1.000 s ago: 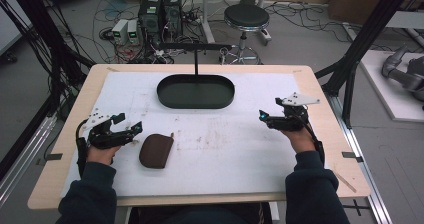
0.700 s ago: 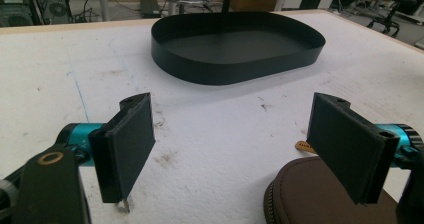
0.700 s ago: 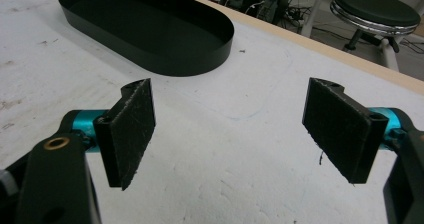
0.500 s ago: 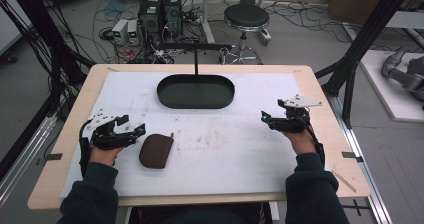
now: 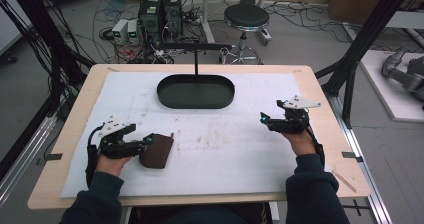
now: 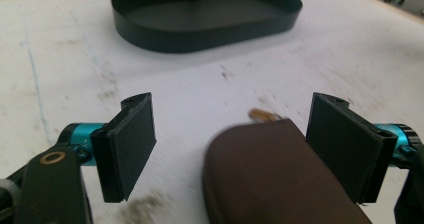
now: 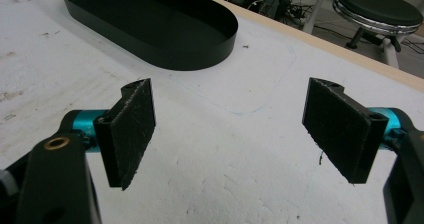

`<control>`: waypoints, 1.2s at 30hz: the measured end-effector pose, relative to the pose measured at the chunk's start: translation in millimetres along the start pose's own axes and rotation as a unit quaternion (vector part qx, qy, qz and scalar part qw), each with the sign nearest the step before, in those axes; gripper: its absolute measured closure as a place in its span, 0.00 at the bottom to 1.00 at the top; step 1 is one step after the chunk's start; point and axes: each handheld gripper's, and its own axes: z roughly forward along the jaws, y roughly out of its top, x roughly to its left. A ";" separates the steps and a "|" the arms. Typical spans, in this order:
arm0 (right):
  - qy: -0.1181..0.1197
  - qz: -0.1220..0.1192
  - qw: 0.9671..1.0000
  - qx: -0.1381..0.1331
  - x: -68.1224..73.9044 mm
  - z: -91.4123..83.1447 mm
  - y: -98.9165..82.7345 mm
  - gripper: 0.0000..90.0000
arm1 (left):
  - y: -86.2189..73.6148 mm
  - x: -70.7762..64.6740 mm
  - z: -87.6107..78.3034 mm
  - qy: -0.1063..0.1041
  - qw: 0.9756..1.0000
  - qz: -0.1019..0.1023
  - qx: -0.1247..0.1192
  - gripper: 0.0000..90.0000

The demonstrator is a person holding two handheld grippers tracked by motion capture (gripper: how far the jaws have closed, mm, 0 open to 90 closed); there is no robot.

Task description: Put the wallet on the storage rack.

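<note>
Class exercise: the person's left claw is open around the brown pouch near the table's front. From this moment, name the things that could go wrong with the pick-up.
1. The soft brown zipped pouch lies off-centre in the open left claw, against one jaw and well clear of the other. Closing now may shove or twist it rather than clamp it.
2. The small brass zip pull sticks out beyond the jaws and could snag.
3. The black oval metal tray is far away, so a weak grip risks a drop.

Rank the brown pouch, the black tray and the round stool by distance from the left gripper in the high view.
From the left gripper:
1. Brown pouch, right at its jaws.
2. Black tray, mid-table, farther back.
3. Round stool, on the floor beyond the table.
</note>
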 end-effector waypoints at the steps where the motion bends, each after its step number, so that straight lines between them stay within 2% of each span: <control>1: 0.000 0.002 1.000 0.000 -0.1 0.4 0.2 0.24 | -4.8 -8.8 -2.5 0.003 1.000 0.001 0.005 0.22; 2: 0.000 0.001 1.000 0.000 -0.4 0.8 0.1 0.24 | -4.8 -8.8 -2.5 0.003 1.000 0.001 0.005 0.22; 4: 0.001 0.002 1.000 0.000 -0.2 1.6 0.3 0.24 | -11.4 -20.4 -2.9 0.008 1.000 0.007 0.013 0.22; 6: 0.002 0.001 1.000 0.001 0.0 3.0 0.5 0.24 | -16.5 -27.2 0.4 0.011 0.999 0.014 0.030 0.22; 11: 0.004 -0.005 1.000 0.007 1.3 5.7 0.6 0.24 | -20.9 -30.7 7.8 0.011 0.998 0.025 0.048 0.23; 12: 0.004 -0.005 1.000 0.007 1.6 6.0 0.5 0.24 | -23.1 -27.8 11.4 0.010 0.998 0.033 0.059 0.26; 19: 0.003 -0.002 1.000 0.005 0.3 3.2 0.3 0.24 | -19.5 -13.9 17.4 -0.005 0.998 0.041 0.056 0.33; 27: 0.002 -0.002 1.000 0.004 0.7 1.6 0.6 0.24 | -7.3 10.8 32.2 0.002 0.997 0.050 0.054 0.36; 29: 0.001 -0.001 1.000 0.003 0.5 1.3 0.7 0.24 | -2.3 19.9 38.1 -0.002 0.998 0.043 0.056 0.36; 32: 0.002 0.002 1.000 0.003 -0.4 1.2 0.4 0.24 | 1.7 16.5 36.0 0.008 0.998 0.039 0.052 0.39; 33: 0.003 0.001 1.000 0.003 -0.9 1.3 0.1 0.24 | 1.7 16.5 36.0 0.008 0.998 0.039 0.052 0.37; 34: 0.003 0.003 1.000 0.003 -0.9 1.5 0.0 0.24 | 1.5 9.3 34.6 0.006 0.999 0.036 0.040 0.35; 36: 0.004 0.003 1.000 0.006 -1.2 2.0 -0.4 0.24 | 0.8 4.7 35.3 0.005 0.998 0.041 0.038 0.29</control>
